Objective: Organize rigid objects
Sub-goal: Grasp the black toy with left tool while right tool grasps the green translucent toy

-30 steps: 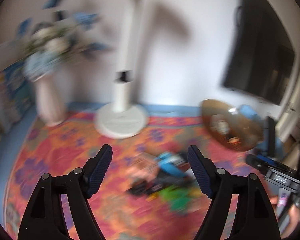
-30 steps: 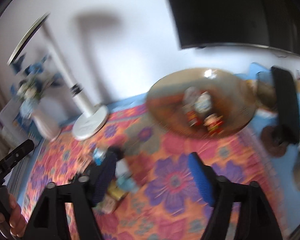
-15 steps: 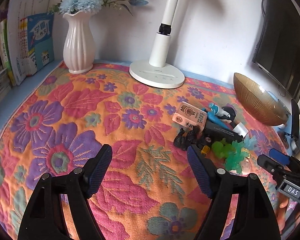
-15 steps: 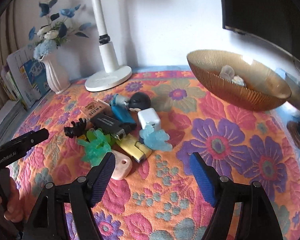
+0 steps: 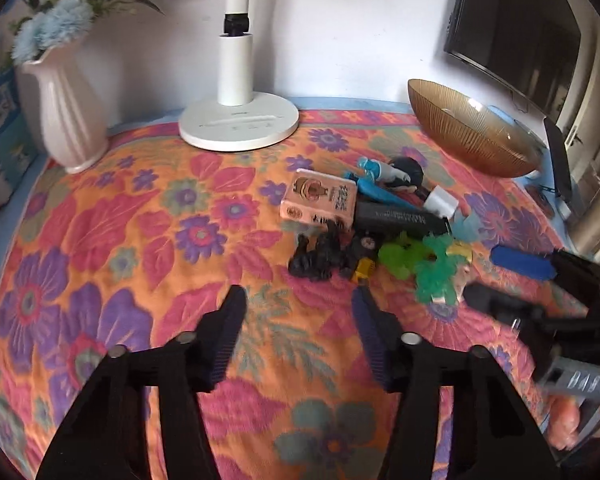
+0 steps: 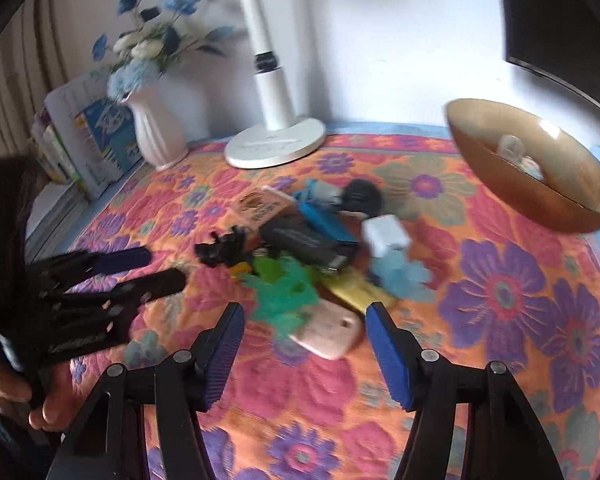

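A pile of small rigid objects lies on the flowered cloth: a pink card box (image 5: 320, 199), a black figure (image 5: 320, 256), a long black bar (image 5: 396, 218), green toys (image 5: 424, 260), a white charger (image 6: 386, 236), a pale blue toy (image 6: 404, 276), a yellow piece (image 6: 356, 294) and a pink flat piece (image 6: 328, 334). My left gripper (image 5: 298, 312) is open and empty, just short of the black figure. My right gripper (image 6: 304, 320) is open and empty, with the pink flat piece and green toy between its fingers' line.
A gold ribbed bowl (image 6: 512, 184) with a few pieces inside stands at the back right. A white lamp base (image 5: 239, 126) and a pink vase (image 5: 66, 116) of flowers stand at the back. Books (image 6: 88, 140) lean at the left. A dark screen (image 5: 516, 32) hangs on the wall.
Both grippers have moved closer to the pile and lower over the cloth. The right gripper now reaches the pile's near edge. Nothing has been taken hold of.
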A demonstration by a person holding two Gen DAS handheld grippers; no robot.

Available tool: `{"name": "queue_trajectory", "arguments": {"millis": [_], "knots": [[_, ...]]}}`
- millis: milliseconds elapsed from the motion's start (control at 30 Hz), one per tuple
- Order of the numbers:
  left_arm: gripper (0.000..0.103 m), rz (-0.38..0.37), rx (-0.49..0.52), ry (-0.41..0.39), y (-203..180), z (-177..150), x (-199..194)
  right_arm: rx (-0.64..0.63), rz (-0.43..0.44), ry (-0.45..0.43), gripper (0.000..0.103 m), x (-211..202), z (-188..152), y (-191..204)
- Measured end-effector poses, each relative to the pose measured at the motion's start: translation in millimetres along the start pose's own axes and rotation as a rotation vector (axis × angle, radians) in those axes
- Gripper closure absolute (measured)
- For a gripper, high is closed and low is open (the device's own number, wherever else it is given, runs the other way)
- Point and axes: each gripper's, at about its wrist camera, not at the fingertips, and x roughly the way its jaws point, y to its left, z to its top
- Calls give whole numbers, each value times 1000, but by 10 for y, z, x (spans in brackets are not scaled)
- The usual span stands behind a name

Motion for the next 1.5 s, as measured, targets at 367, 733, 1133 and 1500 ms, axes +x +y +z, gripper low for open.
{"name": "queue_trajectory", "arguments": {"millis": [367,733,1133,1500], "knots": [[58,-83,17,63,-12,114,382,-27,-8,46,47,320,61,125],[75,-55,15,-8,-49,110,223,-73,1,13,59,252,29,167],[73,36,-22,47,-136,-470,-115,-262,165,73,59,-86,-508,528],[52,67,-74,43,-62,-433,-76,-179,186,92,47,2,-645,510]]}}
